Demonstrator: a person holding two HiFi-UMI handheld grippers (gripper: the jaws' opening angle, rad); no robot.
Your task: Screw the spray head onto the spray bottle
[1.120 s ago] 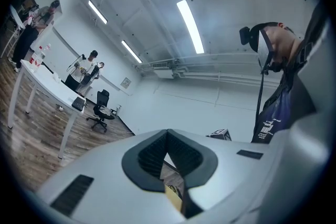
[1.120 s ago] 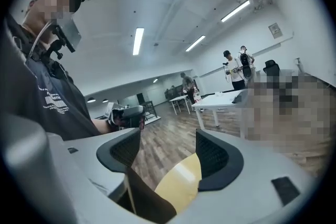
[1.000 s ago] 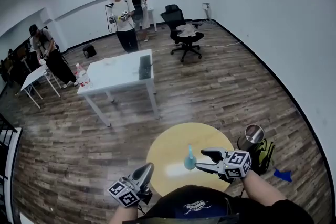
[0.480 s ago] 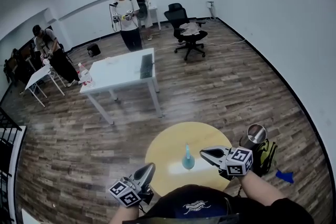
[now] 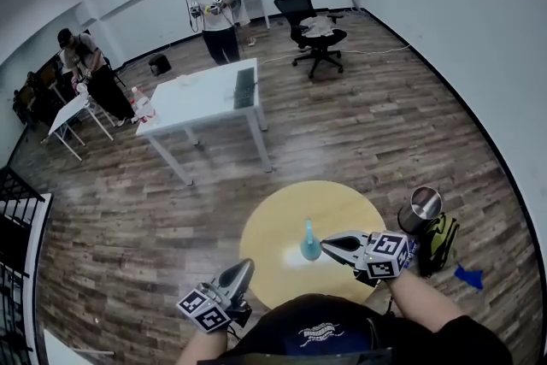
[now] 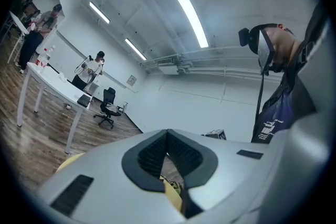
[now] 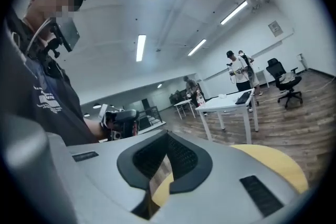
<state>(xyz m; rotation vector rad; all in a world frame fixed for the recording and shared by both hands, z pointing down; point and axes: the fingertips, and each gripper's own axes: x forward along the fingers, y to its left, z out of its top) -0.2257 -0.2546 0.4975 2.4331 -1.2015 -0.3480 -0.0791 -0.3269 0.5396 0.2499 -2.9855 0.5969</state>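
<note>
Round yellow table [image 5: 278, 222] carries the spray bottle [image 5: 309, 245] near its near edge. Right gripper [image 5: 327, 241], just beside it, has just been closing and is clenched on nothing. Left gripper [image 5: 244, 267] is also clenched and empty. Bottle not grasped yet.

No legible txt anywhere. White print on person's dark shirt [image 5: 318, 336], bottom centre of head view, too blurred to read; same print at right of left gripper view, also unreadable.
</note>
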